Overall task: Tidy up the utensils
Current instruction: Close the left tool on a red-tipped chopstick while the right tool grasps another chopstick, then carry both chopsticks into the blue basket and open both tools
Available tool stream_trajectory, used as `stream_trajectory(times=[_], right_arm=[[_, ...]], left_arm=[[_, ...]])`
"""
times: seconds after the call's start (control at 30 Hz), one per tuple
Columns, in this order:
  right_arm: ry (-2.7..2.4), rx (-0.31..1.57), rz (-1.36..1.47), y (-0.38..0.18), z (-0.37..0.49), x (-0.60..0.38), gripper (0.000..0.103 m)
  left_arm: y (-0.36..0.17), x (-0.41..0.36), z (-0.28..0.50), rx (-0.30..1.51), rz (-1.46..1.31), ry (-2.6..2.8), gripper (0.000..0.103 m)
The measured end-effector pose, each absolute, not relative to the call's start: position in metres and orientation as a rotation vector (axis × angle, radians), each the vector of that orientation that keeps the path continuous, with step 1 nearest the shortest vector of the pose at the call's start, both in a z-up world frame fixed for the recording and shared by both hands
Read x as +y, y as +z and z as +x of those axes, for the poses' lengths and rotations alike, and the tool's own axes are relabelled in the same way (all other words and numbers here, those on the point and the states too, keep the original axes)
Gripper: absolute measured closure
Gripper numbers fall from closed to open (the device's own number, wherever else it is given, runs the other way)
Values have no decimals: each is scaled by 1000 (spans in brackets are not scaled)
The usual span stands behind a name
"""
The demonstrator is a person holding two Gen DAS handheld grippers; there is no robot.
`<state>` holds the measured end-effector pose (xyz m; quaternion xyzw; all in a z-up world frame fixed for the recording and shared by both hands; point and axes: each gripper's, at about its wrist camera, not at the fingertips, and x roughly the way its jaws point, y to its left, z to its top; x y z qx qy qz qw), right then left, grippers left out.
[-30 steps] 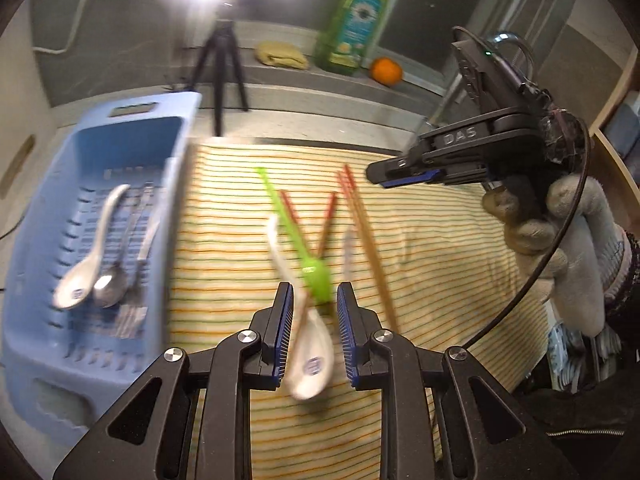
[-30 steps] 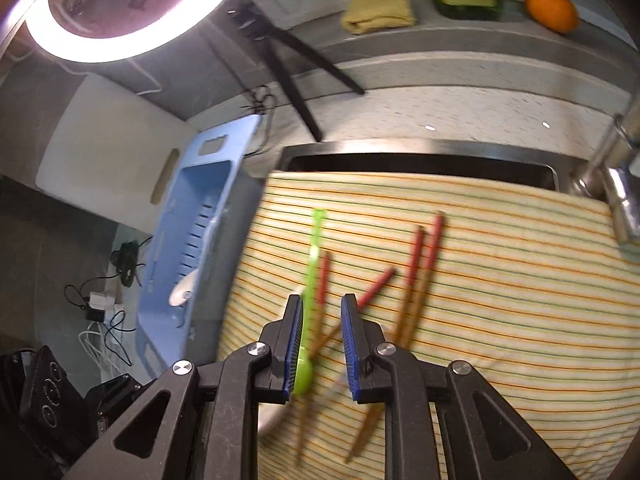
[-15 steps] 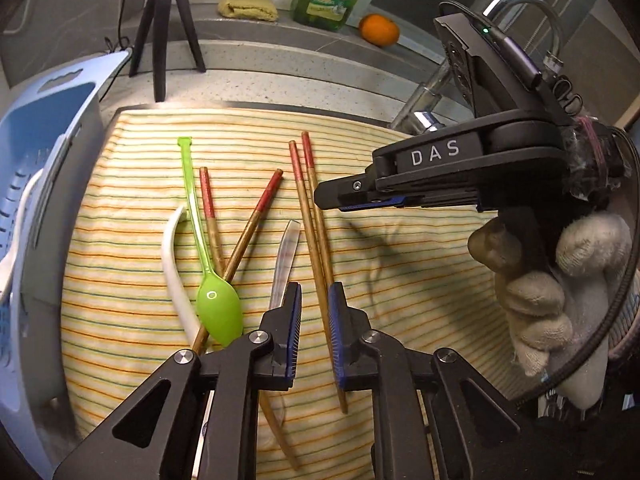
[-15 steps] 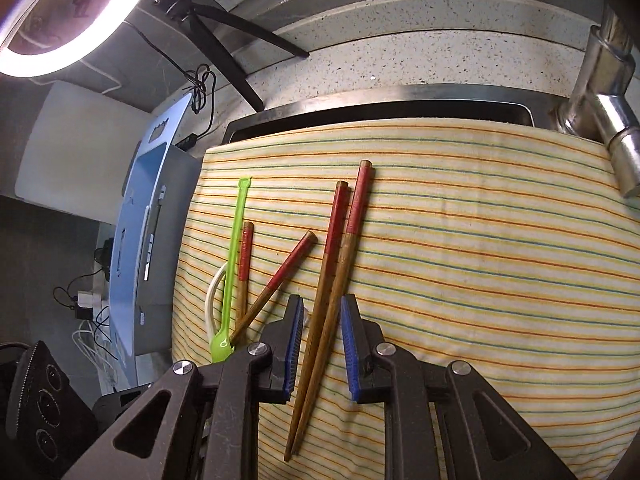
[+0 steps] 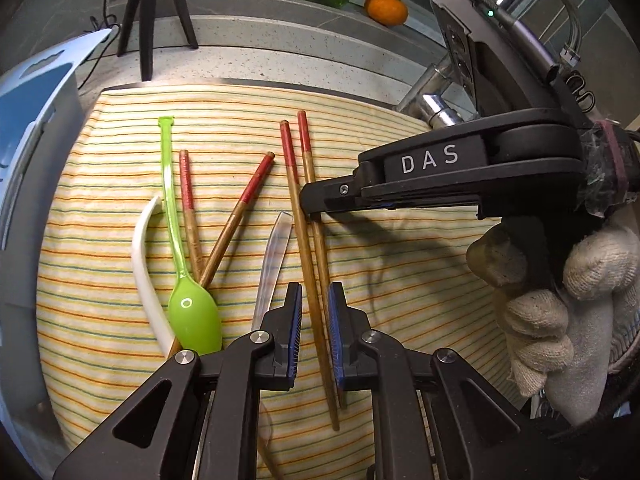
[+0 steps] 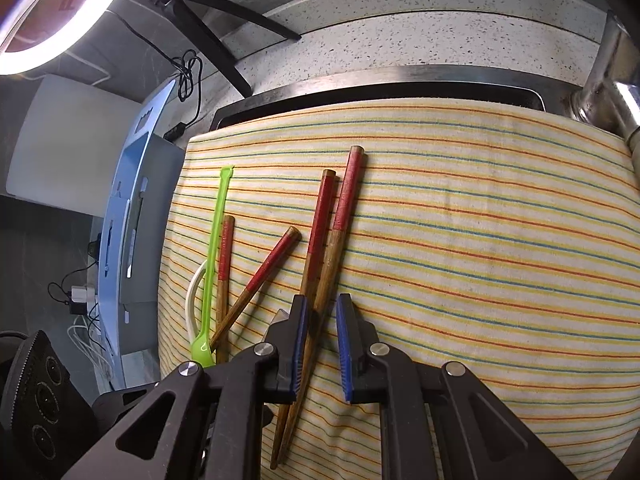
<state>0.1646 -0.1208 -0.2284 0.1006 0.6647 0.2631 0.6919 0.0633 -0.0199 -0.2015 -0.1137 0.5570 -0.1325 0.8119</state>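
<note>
Because the pair of chopsticks point(image 5: 310, 264) runs lengthwise from lower centre to upper centre, both the left gripper point(image 5: 313, 330) and right gripper point(image 6: 322, 340) straddle it, jaws narrowly spread, the right closing, neither pinching yet.

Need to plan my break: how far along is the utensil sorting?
Little shows as done. In hand: both grippers straddle the parallel chopstick pair. Left on the striped cloth: crossed chopsticks, green spoon, white spoon, clear utensil.

Chopstick pair point(image 5: 308, 248) between left tongs point(image 5: 314, 320) on striped cloth point(image 5: 400, 280)
</note>
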Motion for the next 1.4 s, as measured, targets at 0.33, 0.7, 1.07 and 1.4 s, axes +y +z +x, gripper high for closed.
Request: stream_trajectory(times=[0.33, 0.7, 1.07, 1.4], right_arm=[[595, 1483, 214, -230, 164, -121, 90], [606, 1478, 210, -231, 164, -122, 94], [601, 1477, 303, -228, 157, -148, 97], [570, 1468, 420, -226, 145, -178, 97]], left_arm=[[-212, -32, 83, 1227, -170, -240, 91], [-219, -52, 124, 1232, -97, -208, 96], [-223, -27, 122, 1226, -288, -240, 98], [-209, -13, 95, 1172, -422, -254, 98]])
